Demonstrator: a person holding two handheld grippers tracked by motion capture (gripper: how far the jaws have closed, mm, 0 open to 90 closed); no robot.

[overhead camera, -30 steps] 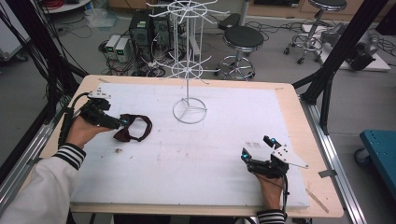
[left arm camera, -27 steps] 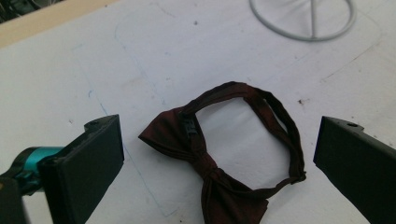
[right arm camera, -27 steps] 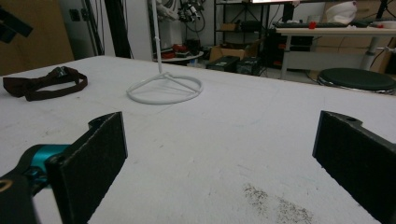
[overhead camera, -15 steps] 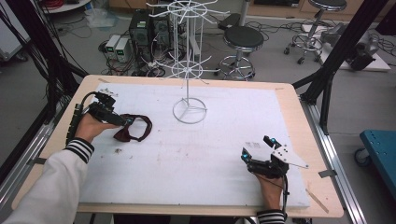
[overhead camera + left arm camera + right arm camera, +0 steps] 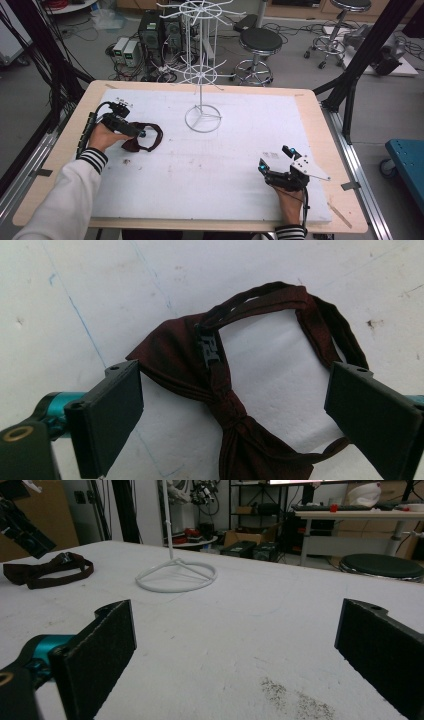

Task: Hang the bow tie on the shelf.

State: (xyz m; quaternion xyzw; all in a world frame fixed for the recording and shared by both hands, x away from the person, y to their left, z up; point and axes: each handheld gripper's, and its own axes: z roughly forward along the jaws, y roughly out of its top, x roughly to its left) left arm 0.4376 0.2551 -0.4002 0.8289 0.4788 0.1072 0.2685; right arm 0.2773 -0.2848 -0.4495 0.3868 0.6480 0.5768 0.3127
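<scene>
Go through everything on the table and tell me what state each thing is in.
Bow tie: flat on the white mat, strap looped, between the left claw's jaws, not gripped.
Left claw: open, jaws just closing slightly.
Right claw: open, nothing between its jaws.
Wire stand: upright, hooks bare.

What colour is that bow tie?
Dark maroon bow tie, seen best in the left gripper view.

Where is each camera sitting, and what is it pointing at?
High view: above the person's side, looking forward and down on the table; forearms, hands, left gripper and right gripper show.
Left gripper view: rides that gripper, looking down at the dark red bow tie between its open jaws, which have just been closing.
Right gripper view: rides low, looking level across the table at the white wire stand; its jaws are open.
All three share the bow tie.
</scene>
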